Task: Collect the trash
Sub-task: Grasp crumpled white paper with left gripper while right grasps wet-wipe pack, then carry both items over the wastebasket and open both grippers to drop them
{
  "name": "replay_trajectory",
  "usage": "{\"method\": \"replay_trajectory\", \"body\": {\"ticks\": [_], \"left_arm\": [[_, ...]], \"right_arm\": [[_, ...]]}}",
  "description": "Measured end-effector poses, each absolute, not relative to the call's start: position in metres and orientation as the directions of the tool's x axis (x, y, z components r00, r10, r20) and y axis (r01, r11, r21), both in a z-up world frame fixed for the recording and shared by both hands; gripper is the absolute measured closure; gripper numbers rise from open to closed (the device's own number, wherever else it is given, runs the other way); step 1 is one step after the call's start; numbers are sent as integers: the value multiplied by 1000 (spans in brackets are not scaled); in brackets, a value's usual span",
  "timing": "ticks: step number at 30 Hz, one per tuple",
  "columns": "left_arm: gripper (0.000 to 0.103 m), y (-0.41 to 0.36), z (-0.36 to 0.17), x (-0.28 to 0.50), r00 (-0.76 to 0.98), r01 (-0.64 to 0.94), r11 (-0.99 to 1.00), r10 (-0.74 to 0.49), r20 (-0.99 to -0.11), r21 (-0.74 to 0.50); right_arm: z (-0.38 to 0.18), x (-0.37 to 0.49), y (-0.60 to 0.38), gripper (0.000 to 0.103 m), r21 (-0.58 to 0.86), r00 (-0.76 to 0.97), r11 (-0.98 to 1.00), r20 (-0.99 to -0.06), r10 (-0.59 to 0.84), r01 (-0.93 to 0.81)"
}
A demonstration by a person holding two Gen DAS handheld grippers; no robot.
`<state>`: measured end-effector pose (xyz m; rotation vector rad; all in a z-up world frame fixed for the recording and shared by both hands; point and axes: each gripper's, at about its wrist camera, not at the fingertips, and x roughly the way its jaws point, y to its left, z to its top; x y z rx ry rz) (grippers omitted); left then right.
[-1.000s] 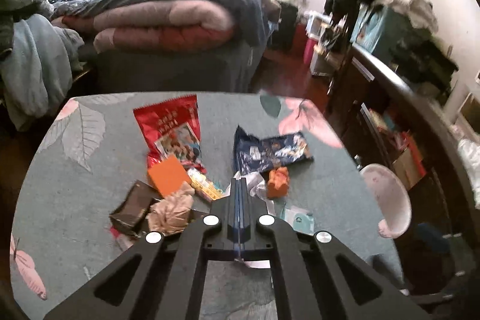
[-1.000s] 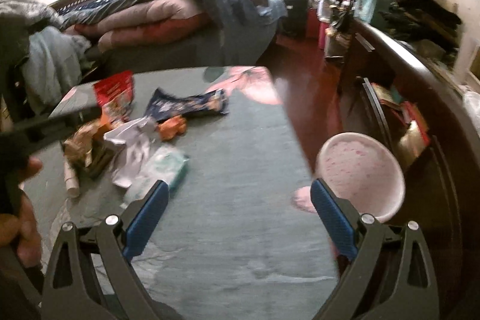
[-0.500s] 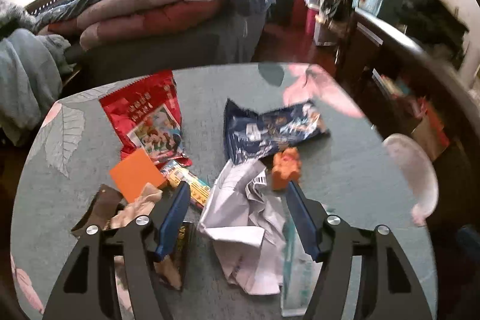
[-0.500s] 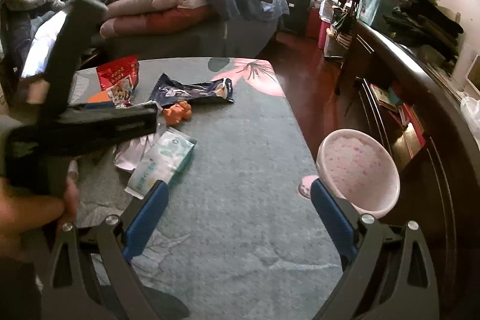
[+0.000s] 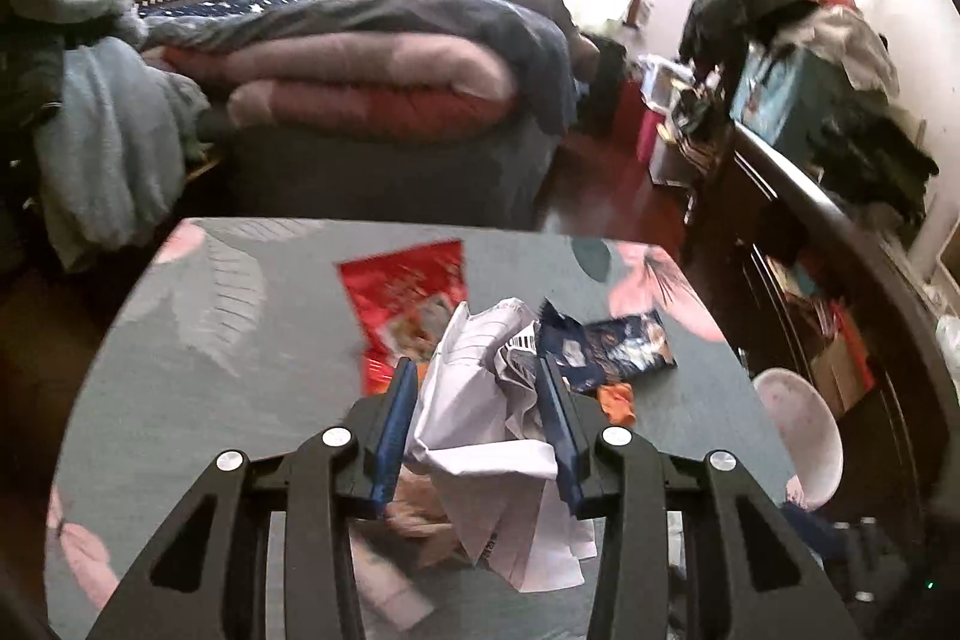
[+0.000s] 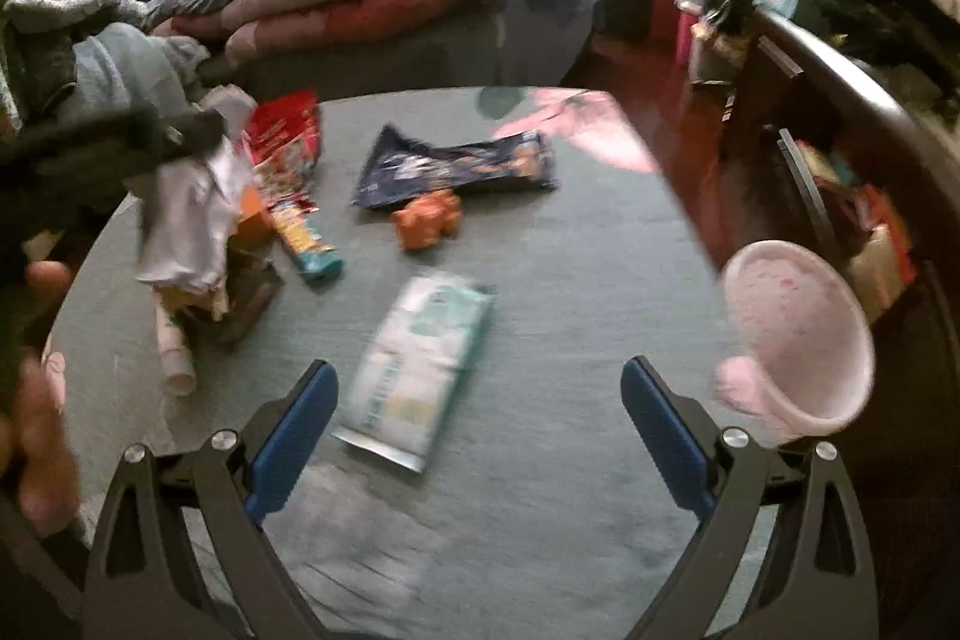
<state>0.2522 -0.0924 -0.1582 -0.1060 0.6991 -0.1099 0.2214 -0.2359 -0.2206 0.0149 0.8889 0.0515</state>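
Observation:
My left gripper (image 5: 477, 370) has its jaws closing, and its blue pads press on a crumpled white paper (image 5: 480, 436) held between them. In the right wrist view that paper (image 6: 192, 214) hangs above the trash pile at the table's left. My right gripper (image 6: 479, 373) stands open over the table, nothing between its fingers. A pale green wipes pack (image 6: 420, 370) lies flat just ahead of it, nearer its left finger. A dark blue wrapper (image 6: 456, 166), an orange crumpled piece (image 6: 429, 220) and a red snack bag (image 5: 408, 292) lie further back.
A pink bin (image 6: 798, 340) stands beside the table's right edge. The round table (image 6: 570, 280) has a grey-green leaf-print cloth. A yellow-teal wrapper (image 6: 306, 244), a brown wrapper (image 6: 246, 298) and a paper tube (image 6: 174, 358) lie left. A person's hand (image 6: 36, 400) shows far left. A bed lies behind.
The left gripper went from shut to open, then closed around the white paper and lifted it off the pile. The right gripper shifted so the wipes pack lies closer ahead.

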Motion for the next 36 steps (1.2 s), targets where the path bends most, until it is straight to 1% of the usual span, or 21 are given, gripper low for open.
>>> {"method": "replay_trajectory", "body": {"ticks": [4, 6, 10, 11, 12, 14, 22, 27, 36], "left_arm": [[62, -81, -156, 246, 764, 56, 989, -131, -631, -138], [62, -77, -157, 246, 761, 56, 989, -133, -635, -139], [62, -72, -160, 246, 755, 60, 987, -142, -640, -148], [62, -71, -160, 246, 755, 63, 987, -146, -639, -151], [62, -72, -160, 244, 756, 63, 987, -146, -638, -151], [62, -72, -160, 243, 756, 65, 986, -149, -637, -153], [62, -79, -153, 237, 763, 79, 987, -150, -629, -140], [62, -97, -146, 234, 767, 108, 986, -165, -621, -128], [62, -158, -139, 233, 741, 229, 964, -262, -618, -135]], "right_arm": [[-234, 234, -213, 9, -13, 596, 998, -803, 25, -58], [-239, 237, -206, 20, -26, 582, 998, -813, 16, -64], [-246, 241, -201, 31, -24, 563, 997, -826, 22, -74], [-247, 241, -202, 36, -16, 562, 997, -827, 30, -76], [-247, 240, -203, 48, -2, 560, 997, -827, 45, -83], [-246, 240, -204, 57, 7, 558, 996, -828, 56, -89], [-232, 224, -216, 58, -3, 601, 997, -798, 42, -74], [-220, 210, -240, 57, 23, 627, 999, -778, 42, -39], [-202, 190, -313, 57, 58, 671, 995, -742, -15, 86]]}}
